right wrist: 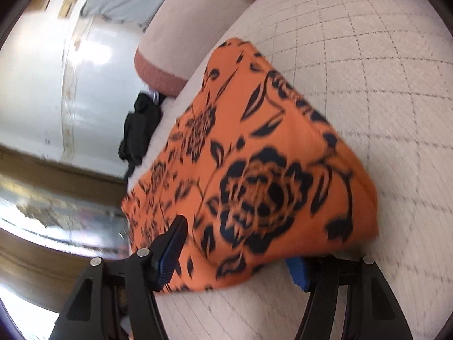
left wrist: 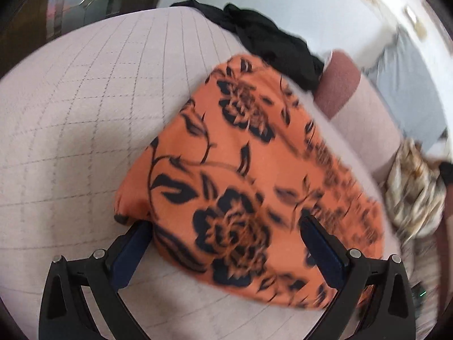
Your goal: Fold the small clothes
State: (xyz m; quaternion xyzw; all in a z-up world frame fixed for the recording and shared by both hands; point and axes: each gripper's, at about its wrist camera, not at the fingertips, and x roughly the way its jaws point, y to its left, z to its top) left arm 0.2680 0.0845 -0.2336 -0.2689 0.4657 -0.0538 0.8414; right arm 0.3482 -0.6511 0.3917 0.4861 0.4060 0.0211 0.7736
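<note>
Left wrist view: orange cloth with black flower print (left wrist: 240, 170) lies folded on the quilted cushion (left wrist: 85, 113), a pale checked surface, nearer its right edge than its left. Left gripper (left wrist: 226, 226) has its jaws spread wide, one finger at each side of the cloth's near end; pads not pressing, nothing held. A black garment (left wrist: 271, 39) lies crumpled at the cushion's far edge, just beyond the orange cloth. A pale patterned fabric (left wrist: 413, 192) sits off the right edge. Picture blurred.

Right wrist view: same orange cloth (right wrist: 254, 170) on the quilted cushion (right wrist: 368, 70), along its left edge. Right gripper (right wrist: 237, 243) jaws stand apart, straddling the cloth's near end; the right finger is partly hidden under the cloth. No grip seen. Black garment (right wrist: 141, 130) at the far left edge.
</note>
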